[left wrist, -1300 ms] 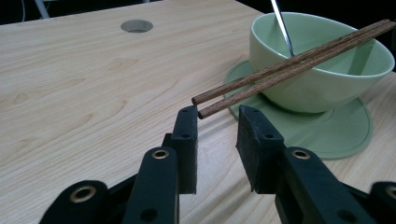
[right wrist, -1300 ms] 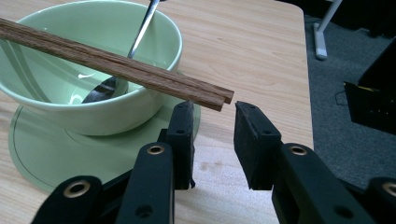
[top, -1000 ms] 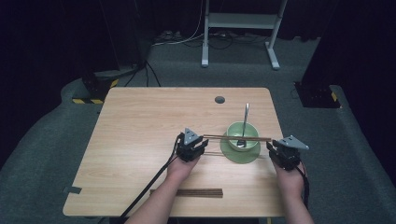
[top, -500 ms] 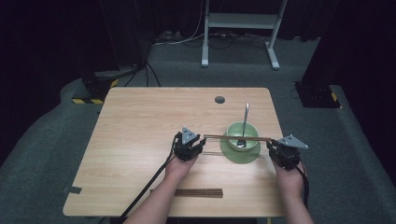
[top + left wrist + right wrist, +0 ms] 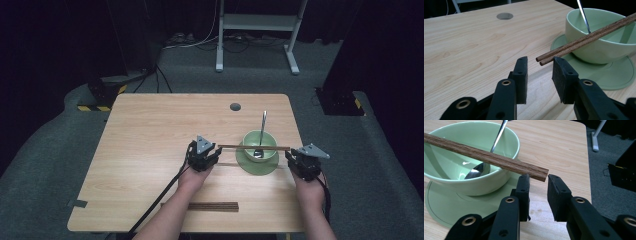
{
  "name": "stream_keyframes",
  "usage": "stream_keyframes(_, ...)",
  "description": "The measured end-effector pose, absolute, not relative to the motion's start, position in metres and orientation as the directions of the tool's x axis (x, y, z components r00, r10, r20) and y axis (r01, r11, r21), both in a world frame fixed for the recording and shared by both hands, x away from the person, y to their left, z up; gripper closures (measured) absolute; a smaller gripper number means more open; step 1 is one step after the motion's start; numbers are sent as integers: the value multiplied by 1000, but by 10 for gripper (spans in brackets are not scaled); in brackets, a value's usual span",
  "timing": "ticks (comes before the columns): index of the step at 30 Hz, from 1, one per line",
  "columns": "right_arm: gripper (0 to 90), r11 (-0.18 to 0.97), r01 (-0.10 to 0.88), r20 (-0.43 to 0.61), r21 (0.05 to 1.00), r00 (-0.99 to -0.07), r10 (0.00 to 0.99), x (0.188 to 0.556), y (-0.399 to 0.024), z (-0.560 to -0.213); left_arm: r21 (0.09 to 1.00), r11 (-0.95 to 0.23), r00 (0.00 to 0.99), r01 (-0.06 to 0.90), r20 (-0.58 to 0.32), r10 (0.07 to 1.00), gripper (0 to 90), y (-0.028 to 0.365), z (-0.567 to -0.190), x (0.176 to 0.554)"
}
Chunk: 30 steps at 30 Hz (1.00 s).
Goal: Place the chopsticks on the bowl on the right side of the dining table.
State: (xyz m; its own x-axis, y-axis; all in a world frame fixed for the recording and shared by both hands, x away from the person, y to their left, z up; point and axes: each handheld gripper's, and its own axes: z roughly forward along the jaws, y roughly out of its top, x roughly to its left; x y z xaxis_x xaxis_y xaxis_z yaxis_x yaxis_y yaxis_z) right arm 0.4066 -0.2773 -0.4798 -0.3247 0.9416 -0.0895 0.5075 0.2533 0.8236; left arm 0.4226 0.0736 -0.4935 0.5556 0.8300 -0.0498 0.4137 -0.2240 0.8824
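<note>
Jaws of both grippers apart; spoon (image 5: pixel 261 135) in green bowl (image 5: pixel 260 142), chopsticks (image 5: pixel 252 147) across its rim.

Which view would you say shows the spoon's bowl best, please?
The right gripper view: the spoon has its shiny bowl lying inside the green bowl. The left gripper view gives just its handle; the high view shows it whole but small.
</note>
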Motion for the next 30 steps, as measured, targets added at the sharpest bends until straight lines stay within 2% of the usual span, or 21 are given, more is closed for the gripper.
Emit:
stream_keyframes(11,663,251,509,-86,823,-324,942,409,-278,-479,878,-236,554,417,-40,832,633,70,-494,425)
stream_keyframes(30,676,256,513,-88,819,-329,940,410,-276,-480,876,-260,568,406,-19,823,655,65,-491,427)
